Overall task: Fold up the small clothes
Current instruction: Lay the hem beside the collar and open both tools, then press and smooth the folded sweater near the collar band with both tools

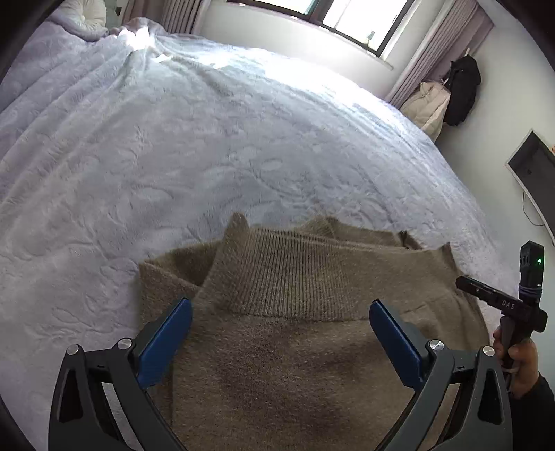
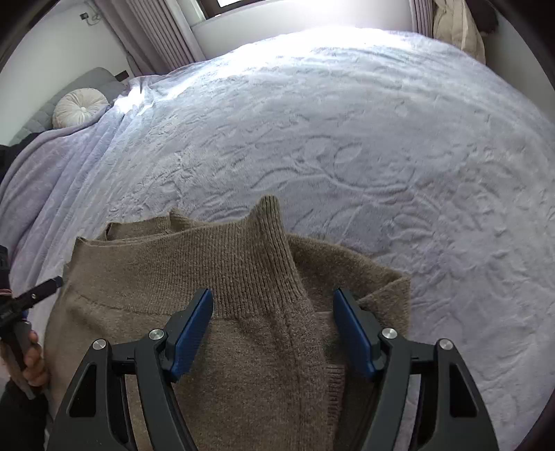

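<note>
Left gripper [image 1: 280, 319] spread wide, blue pads [image 1: 166, 341] parted and pinching nothing, poised over the brown knit sweater [image 1: 277, 347] just short of its ribbed band [image 1: 295, 277]. Right gripper [image 2: 273, 326] likewise held apart, blue pads [image 2: 192, 333] clear of the knit on both sides, straddling the sweater's side seam near the ribbed band [image 2: 215, 263]; contact with the fabric below impossible to judge in either view.

Sweater folded and lying flat on the pale lavender embossed blanket [image 1: 208, 156], at the near edge of the bed, directly under both grippers. Ribbed band uppermost on the sweater's far side, one ribbed corner [image 2: 269, 211] poking up toward the middle of the blanket. More folded layers showing beyond and beside the band.

At the sweater's right edge in the left wrist view, the right hand [image 1: 520, 364] wrapped around a black gripper handle. At the sweater's left edge in the right wrist view, the left hand [image 2: 33, 360] gripping its own handle.

Farther from the sweater: round cream cushion [image 2: 80, 107] at the head of the bed, window [image 1: 347, 17] with curtains [image 1: 447, 45] beyond the blanket, a black coat [image 1: 463, 90] and a cream coat [image 1: 428, 104] hanging by the curtain.
</note>
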{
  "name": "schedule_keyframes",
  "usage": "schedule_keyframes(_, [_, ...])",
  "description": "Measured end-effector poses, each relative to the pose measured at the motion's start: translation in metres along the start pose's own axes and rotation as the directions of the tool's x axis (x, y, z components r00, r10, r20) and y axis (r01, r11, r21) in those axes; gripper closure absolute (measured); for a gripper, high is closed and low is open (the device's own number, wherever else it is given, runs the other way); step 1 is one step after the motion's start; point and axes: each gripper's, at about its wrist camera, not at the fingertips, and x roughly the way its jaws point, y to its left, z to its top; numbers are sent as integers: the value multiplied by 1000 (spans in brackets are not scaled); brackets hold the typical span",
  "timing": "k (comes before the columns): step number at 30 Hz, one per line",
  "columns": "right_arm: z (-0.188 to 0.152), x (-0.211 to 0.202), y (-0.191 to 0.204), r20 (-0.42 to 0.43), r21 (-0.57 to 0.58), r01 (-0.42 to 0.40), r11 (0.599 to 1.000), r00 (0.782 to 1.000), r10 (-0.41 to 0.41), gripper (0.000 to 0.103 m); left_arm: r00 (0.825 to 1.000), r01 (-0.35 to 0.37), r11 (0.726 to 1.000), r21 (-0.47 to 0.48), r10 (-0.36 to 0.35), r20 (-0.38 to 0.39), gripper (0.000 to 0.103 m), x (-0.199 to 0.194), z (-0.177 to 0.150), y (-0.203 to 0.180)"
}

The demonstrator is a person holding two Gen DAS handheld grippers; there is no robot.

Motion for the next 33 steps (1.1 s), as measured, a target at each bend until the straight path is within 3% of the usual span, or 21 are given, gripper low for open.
schedule_keyframes(2, [4,-17,19,62,-74,18,997,998,-13,27,999,33,999,-11,-32,41,0,-15,7,-1])
schedule_keyframes(4, [10,-20,43,75,-142,10,990,997,0,23,998,56,998,-15,-56,31,0,-12,14,-8])
schedule_keyframes(5, [13,-17,55,66,-175,-3,985,998,15,23,999,40,999,-2,-40,15,0,-4,17,-13])
schedule_keyframes(7, [17,-2,75,14,-222,-43,974,999,47,23,997,-68,997,47,69,-24,0,21,20,-21])
schedule_keyframes(9, [18,20,81,-35,-241,-22,970,999,14,23,988,-136,990,42,138,-73,0,44,20,-13])
schedule_keyframes(11, [21,42,67,-71,-218,38,975,996,-54,23,974,-173,985,-7,170,-148,0,69,14,9])
schedule_keyframes(12, [21,46,56,-82,-179,6,984,996,-21,23,975,-164,986,-31,157,-160,0,75,11,17])
schedule_keyframes(15, [22,42,41,-74,-112,-56,992,996,48,23,973,-193,981,-13,189,-131,0,70,11,12])
schedule_keyframes(18, [17,25,51,-56,-152,60,987,996,-69,23,948,-296,955,34,298,-114,0,58,9,-1])
schedule_keyframes(20, [9,6,66,-13,-180,90,979,996,-94,23,930,-357,932,61,360,-70,0,42,4,-15])
schedule_keyframes(24, [-12,-18,110,0,-267,63,962,998,-66,21,941,-333,939,89,336,-23,0,16,-16,-48])
schedule_keyframes(28, [-36,-2,143,-55,-350,55,935,995,-79,21,924,-370,915,161,381,-42,0,22,-37,-67])
schedule_keyframes(31, [-50,10,139,-77,-364,75,928,991,-110,22,894,-425,882,203,444,-59,0,31,-50,-64])
schedule_keyframes(33, [-49,6,124,-59,-334,93,938,991,-120,21,899,-414,888,201,434,-66,0,29,-54,-55])
